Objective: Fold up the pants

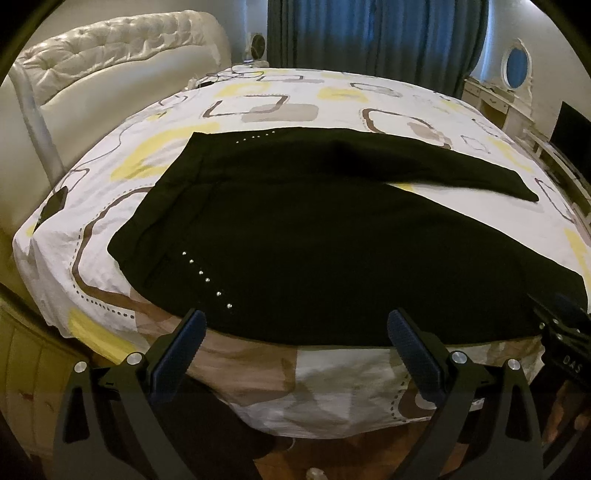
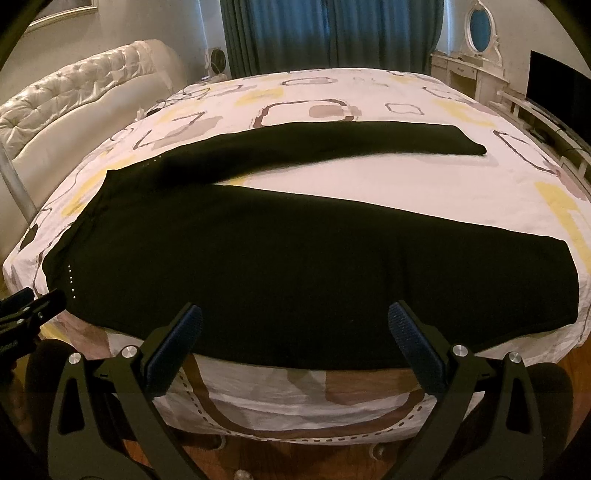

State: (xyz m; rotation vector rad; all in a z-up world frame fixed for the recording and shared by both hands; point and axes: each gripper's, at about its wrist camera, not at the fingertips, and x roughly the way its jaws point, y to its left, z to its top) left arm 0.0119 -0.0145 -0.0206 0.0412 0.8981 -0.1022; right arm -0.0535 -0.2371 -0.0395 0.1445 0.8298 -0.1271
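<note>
Black plastic fingers with ribbed dark-blue pads frame the bottom of each wrist view. The left gripper [image 1: 295,325] has its jaws spread wide with nothing between them, hovering just short of the near edge of the bed with the white sheet printed in yellow, grey and brown rounded squares [image 1: 110,229]. The right gripper [image 2: 295,319] is likewise spread wide and empty, beside the same near edge.

On the bed's near half lie the black fabric pants [image 1: 314,251] [image 2: 258,266], spread flat and unfolded. Their waistband sits toward the headboard side of the bed, edged by rows of small silver studs [image 1: 205,275] near each hip. One leg runs along the bed's near edge, touching the rim; the other angles away across the middle of the bed, leaving a wedge of bare sheet between them.

Beyond the waistband end of the bed stands a cream tufted padded headboard [image 1: 110,48]. Behind the bed's far edge hang blue curtains [image 2: 332,29], with a white dressing table carrying an oval mirror [image 2: 480,26] beside them.
</note>
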